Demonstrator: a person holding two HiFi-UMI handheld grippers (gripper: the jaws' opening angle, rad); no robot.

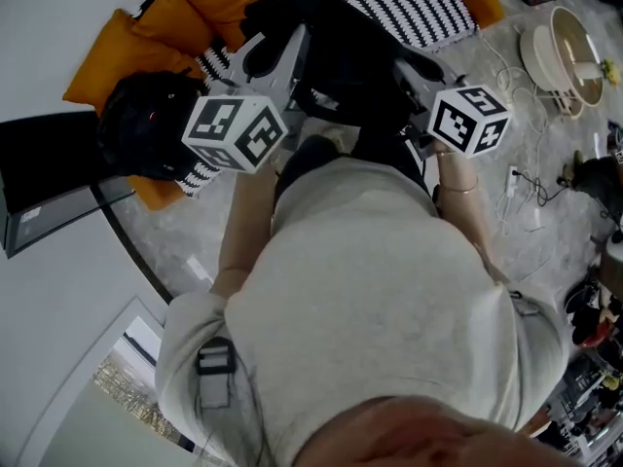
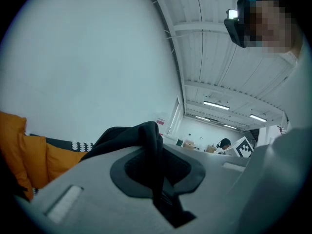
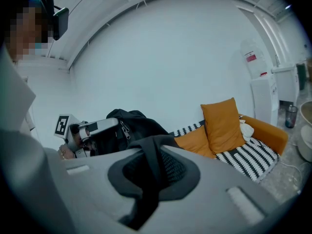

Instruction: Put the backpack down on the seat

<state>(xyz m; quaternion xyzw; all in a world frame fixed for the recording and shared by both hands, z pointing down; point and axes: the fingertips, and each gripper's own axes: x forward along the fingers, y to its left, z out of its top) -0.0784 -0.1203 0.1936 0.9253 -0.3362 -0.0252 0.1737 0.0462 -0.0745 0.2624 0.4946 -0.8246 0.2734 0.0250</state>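
In the head view a black backpack [image 1: 331, 52] hangs between my two grippers, above an orange sofa whose seat [image 1: 419, 8] has a black-and-white striped cover. My left gripper [image 1: 297, 42] is shut on a black backpack strap [image 2: 151, 145], which runs between its jaws [image 2: 153, 152]. My right gripper [image 1: 404, 66] is shut on another black strap [image 3: 151, 155], clamped between its jaws [image 3: 148, 174]. In the right gripper view the backpack's body [image 3: 129, 126] is beside the left gripper [image 3: 92, 128], with the striped seat [image 3: 248, 157] lower right. The person's torso hides the backpack's lower part.
Orange cushions [image 1: 127, 56] [image 3: 222, 118] lie on the sofa, with a dark rounded object [image 1: 141, 125] at its left end. A black panel [image 1: 49, 183] stands to the left. Cables [image 1: 521, 188] and a round white appliance [image 1: 565, 56] lie on the marble floor at right.
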